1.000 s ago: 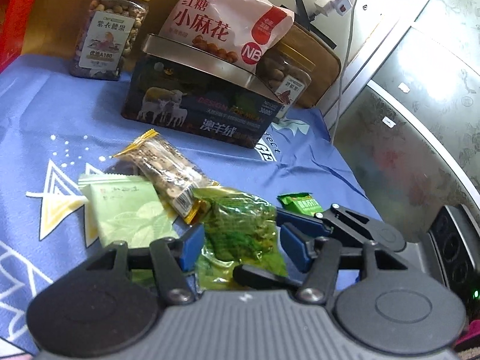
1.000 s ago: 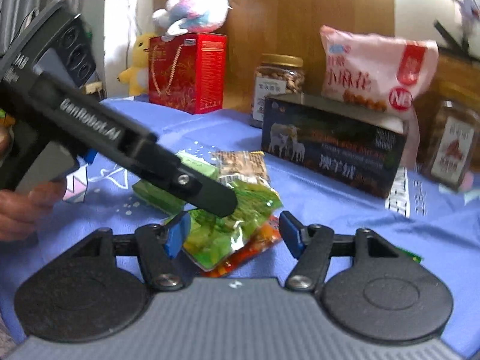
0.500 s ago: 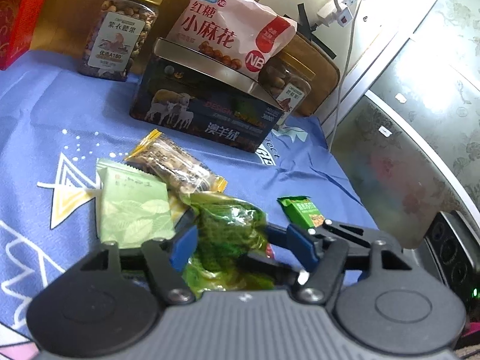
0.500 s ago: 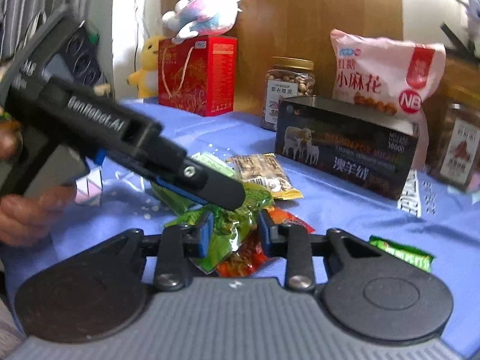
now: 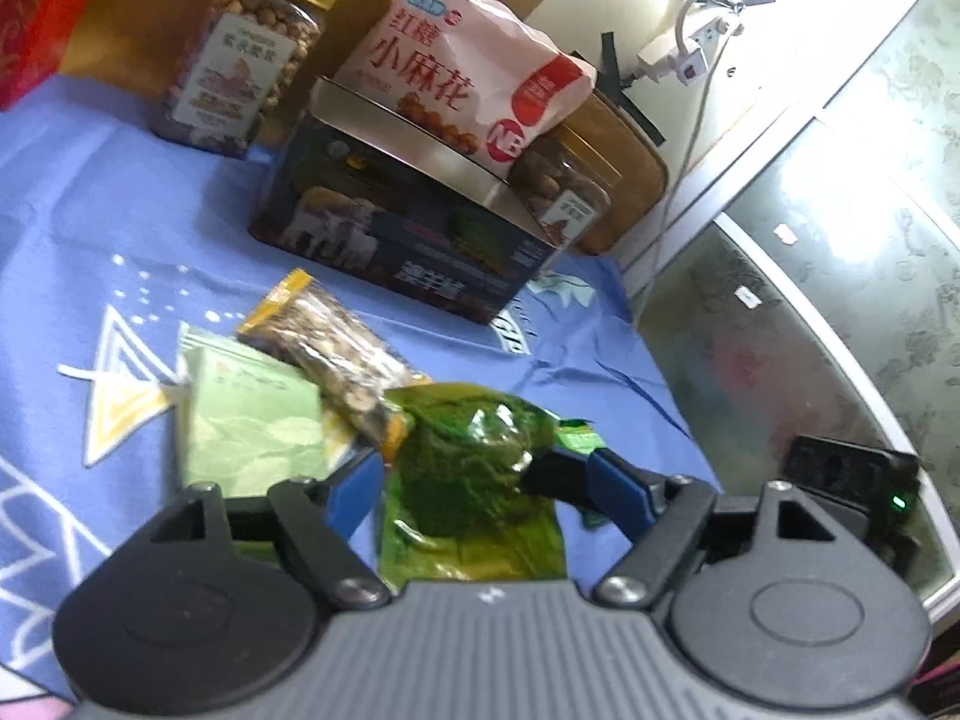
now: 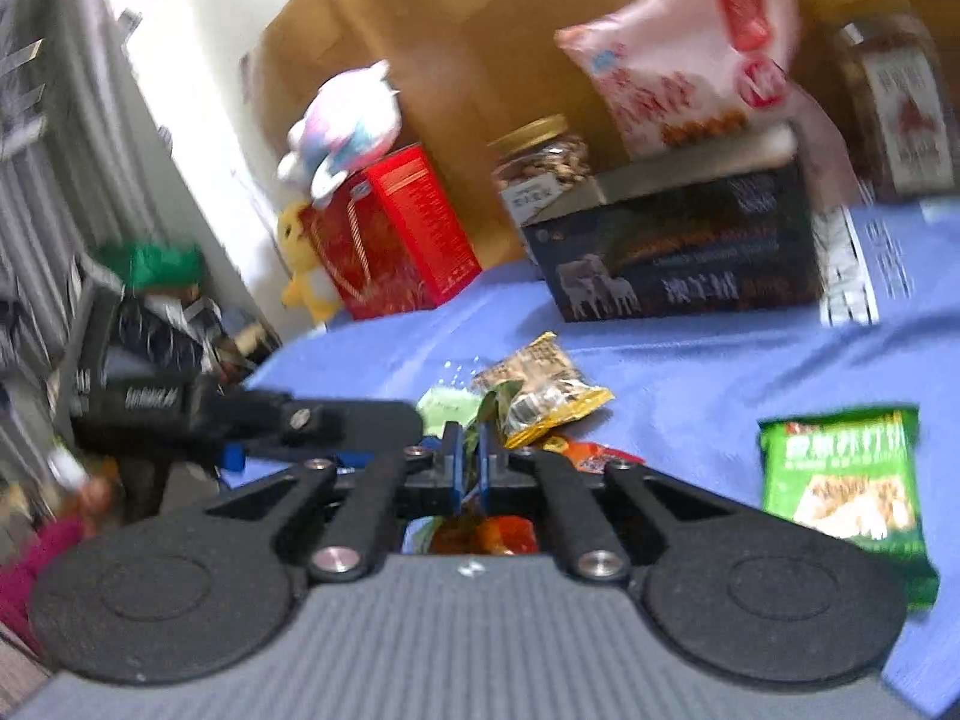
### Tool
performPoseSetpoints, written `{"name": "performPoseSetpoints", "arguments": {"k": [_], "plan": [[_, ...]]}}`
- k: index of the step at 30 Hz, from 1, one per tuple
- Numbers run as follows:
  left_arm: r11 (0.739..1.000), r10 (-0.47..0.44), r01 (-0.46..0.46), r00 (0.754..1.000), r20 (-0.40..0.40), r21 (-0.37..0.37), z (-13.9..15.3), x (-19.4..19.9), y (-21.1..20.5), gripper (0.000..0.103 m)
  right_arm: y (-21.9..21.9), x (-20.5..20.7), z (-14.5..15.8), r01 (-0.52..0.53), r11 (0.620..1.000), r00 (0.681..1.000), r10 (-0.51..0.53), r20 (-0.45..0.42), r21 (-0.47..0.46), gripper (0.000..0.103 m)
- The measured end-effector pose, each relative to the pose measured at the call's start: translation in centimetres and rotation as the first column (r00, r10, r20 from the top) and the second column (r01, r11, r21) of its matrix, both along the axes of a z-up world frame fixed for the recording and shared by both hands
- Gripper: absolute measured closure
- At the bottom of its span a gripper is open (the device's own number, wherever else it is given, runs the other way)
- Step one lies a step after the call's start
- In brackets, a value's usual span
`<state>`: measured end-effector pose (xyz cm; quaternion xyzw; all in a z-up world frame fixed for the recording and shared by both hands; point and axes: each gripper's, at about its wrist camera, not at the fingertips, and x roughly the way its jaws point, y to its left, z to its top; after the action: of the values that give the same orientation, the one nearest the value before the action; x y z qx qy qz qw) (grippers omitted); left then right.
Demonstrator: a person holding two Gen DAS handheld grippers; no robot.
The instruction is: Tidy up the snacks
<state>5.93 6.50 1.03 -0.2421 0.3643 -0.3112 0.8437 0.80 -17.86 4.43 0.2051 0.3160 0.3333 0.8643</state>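
Blue cloth (image 5: 90, 192) covers the table, with loose snack packets gathered at its near middle. Right gripper (image 6: 470, 450): blue pads closed together on the edge of the green foil packet (image 5: 474, 480), pinching it; an orange-red packet (image 6: 594, 457) lies just beneath. Left gripper (image 5: 480, 489): its jaws have just been opening and now stand apart on either side of the same green foil packet, the pads not pressing it. Left of this packet lies a pale green sachet (image 5: 252, 426); a clear nut packet with yellow ends (image 5: 342, 360) rests partly over the sachet's far corner and touches the foil packet. A separate green snack pack (image 6: 846, 480) lies alone on the cloth, right of the pile. Far side: a dark tin box (image 5: 408, 240) with a pink bag (image 5: 468, 72) leaning behind it, a nut jar (image 5: 240, 60) to its left, a second jar (image 6: 894, 90) to its right, and a red carton (image 6: 390, 234) further left
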Motion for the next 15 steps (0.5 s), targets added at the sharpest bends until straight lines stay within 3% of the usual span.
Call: {"name": "performPoseSetpoints", "arguments": {"k": [6, 10, 15], "plan": [[0.999, -0.042, 0.042, 0.999, -0.018, -0.023, -0.7, 0.7, -1.2, 0.026, -2.8, 1.4, -1.5, 0.068, 0.969, 0.986, -0.029, -0.163, 0.238, 0.098], [0.999, -0.041, 0.041, 0.999, -0.003, 0.010, -0.7, 0.6, -1.7, 0.026, -3.2, 2.0, -2.2, 0.115, 0.973, 0.972, -0.068, -0.225, 0.202, 0.096], [0.993, -0.022, 0.017, 0.999, 0.039, 0.120, -0.8, 0.1, -2.6, 0.041, -3.3, 2.2, -2.4, 0.082, 0.966, 0.967, -0.017, -0.256, 0.245, 0.093]]}}
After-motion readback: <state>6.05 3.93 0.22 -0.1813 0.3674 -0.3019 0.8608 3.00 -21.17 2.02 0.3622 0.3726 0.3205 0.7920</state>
